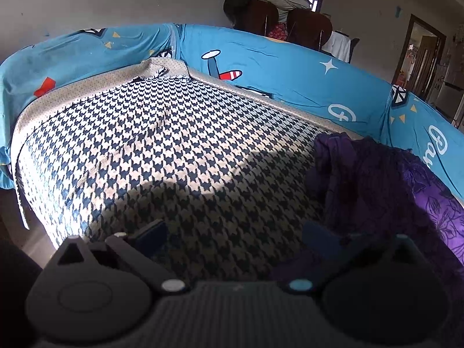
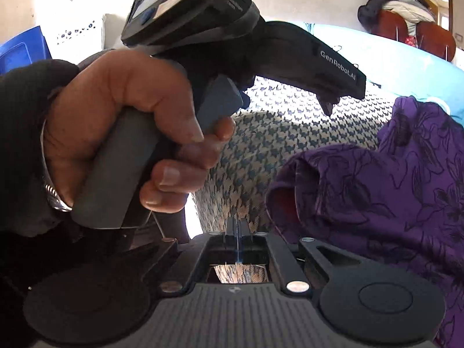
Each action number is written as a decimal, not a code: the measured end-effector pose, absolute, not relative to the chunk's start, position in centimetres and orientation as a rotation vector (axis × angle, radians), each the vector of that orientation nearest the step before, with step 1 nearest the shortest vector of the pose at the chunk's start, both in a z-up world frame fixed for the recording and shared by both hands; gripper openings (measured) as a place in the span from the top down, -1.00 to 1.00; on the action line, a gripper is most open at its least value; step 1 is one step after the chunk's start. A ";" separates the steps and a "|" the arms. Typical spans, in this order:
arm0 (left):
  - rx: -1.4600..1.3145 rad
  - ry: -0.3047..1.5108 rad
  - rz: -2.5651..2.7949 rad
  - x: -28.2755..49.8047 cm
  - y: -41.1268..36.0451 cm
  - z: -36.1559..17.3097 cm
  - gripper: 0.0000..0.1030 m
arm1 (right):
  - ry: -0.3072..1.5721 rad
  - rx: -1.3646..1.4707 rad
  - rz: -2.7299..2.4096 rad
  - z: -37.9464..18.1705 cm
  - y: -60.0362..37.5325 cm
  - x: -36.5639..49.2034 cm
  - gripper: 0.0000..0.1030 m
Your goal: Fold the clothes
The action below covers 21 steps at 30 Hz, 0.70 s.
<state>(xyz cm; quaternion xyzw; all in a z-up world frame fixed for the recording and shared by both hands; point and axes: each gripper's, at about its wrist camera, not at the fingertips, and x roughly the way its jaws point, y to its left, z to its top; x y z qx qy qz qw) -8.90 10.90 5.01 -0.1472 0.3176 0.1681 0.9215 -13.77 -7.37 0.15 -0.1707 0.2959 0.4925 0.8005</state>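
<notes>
Seen along the left gripper (image 1: 232, 232): fingers (image 1: 150, 233) spread wide apart with nothing between them, hovering over a houndstooth-patterned cover (image 1: 162, 145) in dark blue and cream, spread across a padded surface. To the right, just beside the right-hand finger, a crumpled purple garment (image 1: 382, 185) with a dark floral print, lying in a heap on the cover. Behind, a bright blue cartoon-print sheet (image 1: 290, 75) draped along the raised edge.

Seen along the right gripper (image 2: 237, 232): fingers pressed fully together, apparently on nothing; cannot tell whether they pinch the cover beneath. Purple garment (image 2: 377, 185) bunched just to the right, not in the grip. At left, a hand (image 2: 116, 121) in a dark sleeve wrapped around the other gripper's grey handle (image 2: 116, 174).
</notes>
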 end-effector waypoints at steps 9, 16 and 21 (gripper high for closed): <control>-0.287 0.643 0.347 -9.2 10.9 5.1 -0.99 | 0.508 -0.350 0.867 0.6 -6.7 -12.2 0.84; -0.312 0.660 0.345 -8.9 11.2 4.7 -1.00 | 0.512 -0.391 0.820 -0.6 -5.6 -10.7 0.59; -0.326 0.658 0.353 -8.9 11.4 4.7 -1.00 | 0.526 -0.389 0.815 -1.3 -5.3 -10.1 0.58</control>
